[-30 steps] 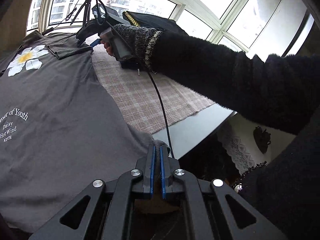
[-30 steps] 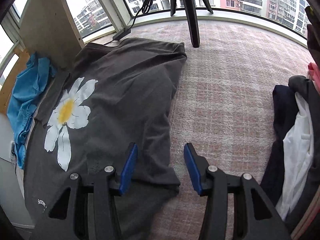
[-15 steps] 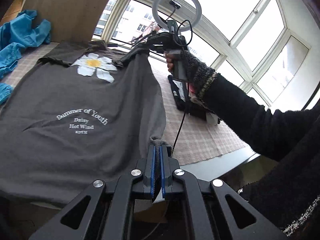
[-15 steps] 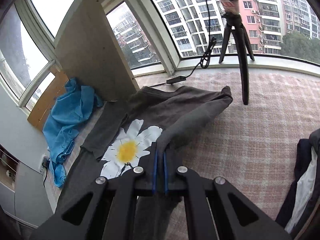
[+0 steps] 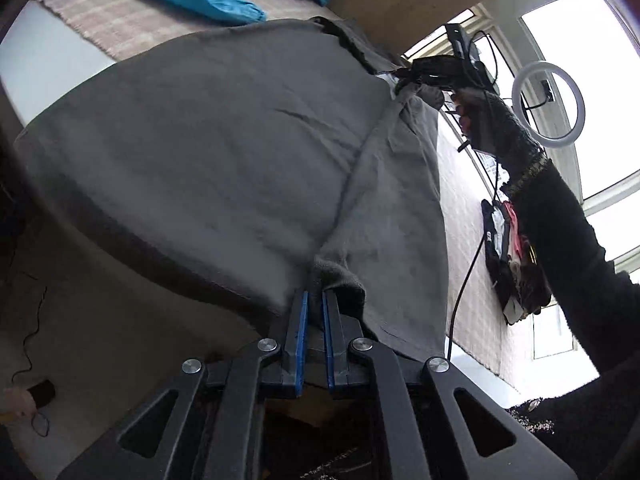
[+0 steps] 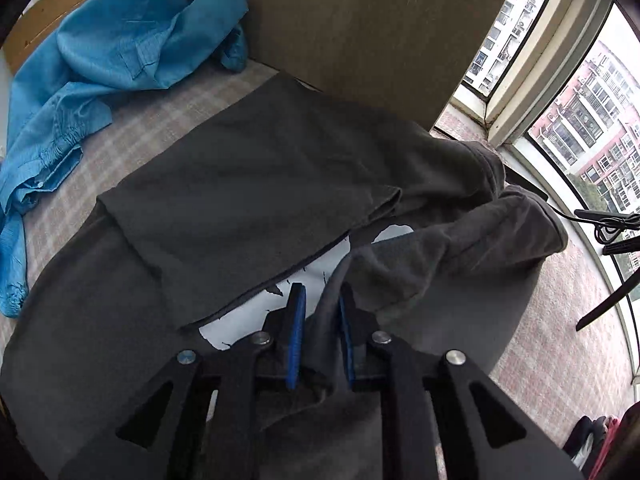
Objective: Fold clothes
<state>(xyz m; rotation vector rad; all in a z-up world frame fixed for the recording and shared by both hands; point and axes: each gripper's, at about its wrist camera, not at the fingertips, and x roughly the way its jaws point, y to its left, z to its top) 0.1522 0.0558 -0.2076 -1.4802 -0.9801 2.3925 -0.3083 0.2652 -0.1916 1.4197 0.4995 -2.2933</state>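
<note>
T-shirt (image 5: 208, 152), dark grey, lies on a checked cloth (image 5: 100, 20) that covers the table, with one side lifted and being carried across its own body. In the left wrist view its plain underside faces up, and its long axis runs from the near table edge away toward the window side. The left gripper (image 5: 314, 308) is clenched on a bunched corner of the hem, the blue pads pressed close with fabric wedged between them. At the far end the right gripper (image 5: 424, 70), held by a hand (image 5: 480, 120) in a knitted glove and dark sleeve, has hold of the shoulder end, so the raised edge stretches as a ridge between the two tools.

In the right wrist view the right gripper (image 6: 320, 312) grasps a thick roll of the grey fabric between its blue pads. A folded flap lies flat across the shirt's chest, and part of a white print (image 6: 256, 312) shows in the gap beneath it. A blue garment (image 6: 96, 64) lies crumpled beyond the shirt, near a brown board (image 6: 360, 24). A ring light (image 5: 548, 104) stands by the window (image 6: 580, 112), and a pile of clothes (image 5: 512, 264) lies on the cloth to the right.
</note>
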